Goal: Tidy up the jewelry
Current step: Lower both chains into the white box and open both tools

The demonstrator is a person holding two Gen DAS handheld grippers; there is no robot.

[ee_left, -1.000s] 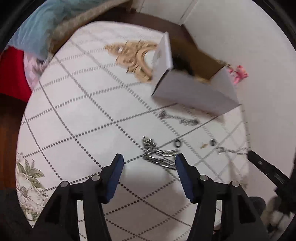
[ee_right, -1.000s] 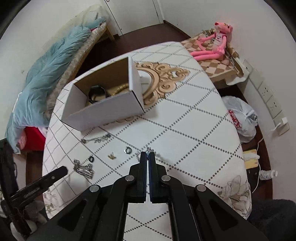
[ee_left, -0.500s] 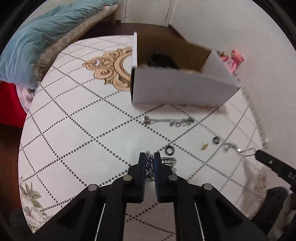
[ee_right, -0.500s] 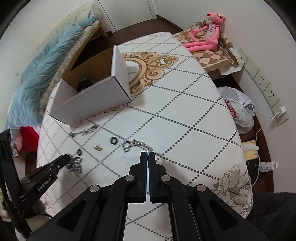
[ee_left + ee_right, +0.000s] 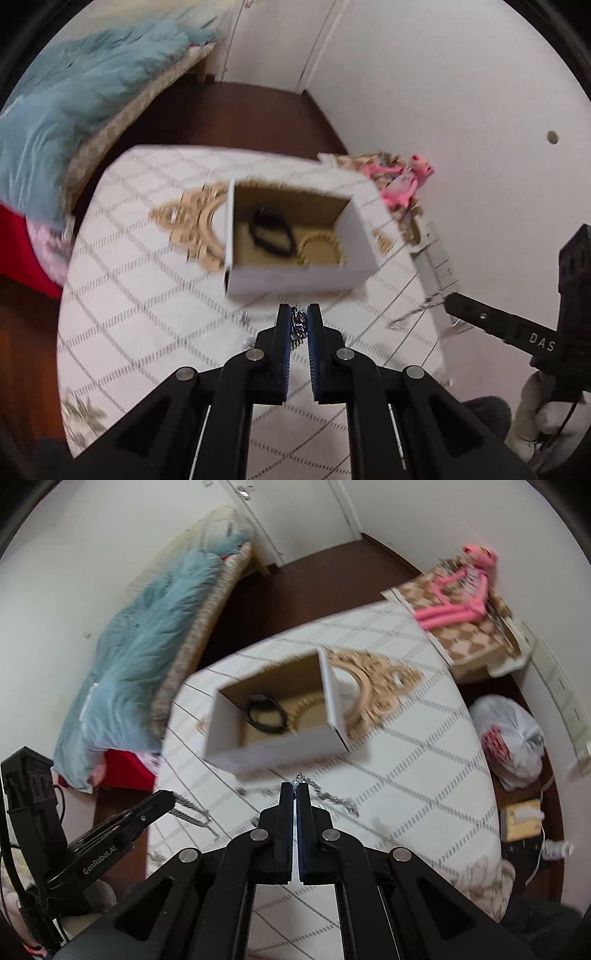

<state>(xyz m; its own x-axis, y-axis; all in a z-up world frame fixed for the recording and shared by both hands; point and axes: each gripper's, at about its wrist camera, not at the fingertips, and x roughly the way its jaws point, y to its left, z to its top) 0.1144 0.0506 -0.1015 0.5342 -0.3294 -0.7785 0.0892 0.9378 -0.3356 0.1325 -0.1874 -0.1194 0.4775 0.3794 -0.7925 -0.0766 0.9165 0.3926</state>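
My left gripper [image 5: 299,318] is shut on a thick silver chain [image 5: 298,328] and holds it above the table, just in front of the open white cardboard box [image 5: 295,282]. The box holds a black bracelet [image 5: 271,236] and a beaded gold bracelet [image 5: 319,249]. My right gripper [image 5: 294,788] is shut on a thin silver chain [image 5: 328,795] that hangs off its tips to the right, in front of the same box [image 5: 280,751]. Each gripper shows at the edge of the other's view, the right one [image 5: 448,299] and the left one [image 5: 170,797], both with a chain dangling.
The round table [image 5: 424,760] has a white dotted-lattice cloth; a gold ornate mirror frame [image 5: 373,686] lies beside the box. A bed with a blue blanket [image 5: 147,657] stands at the left. A pink plush toy [image 5: 461,590], a plastic bag [image 5: 509,738] and wall sockets are at the right.
My left gripper closed on the thick chain and lifted it off the table toward the box. My right gripper rose with the thin chain. Both views now look more level, with motion blur.
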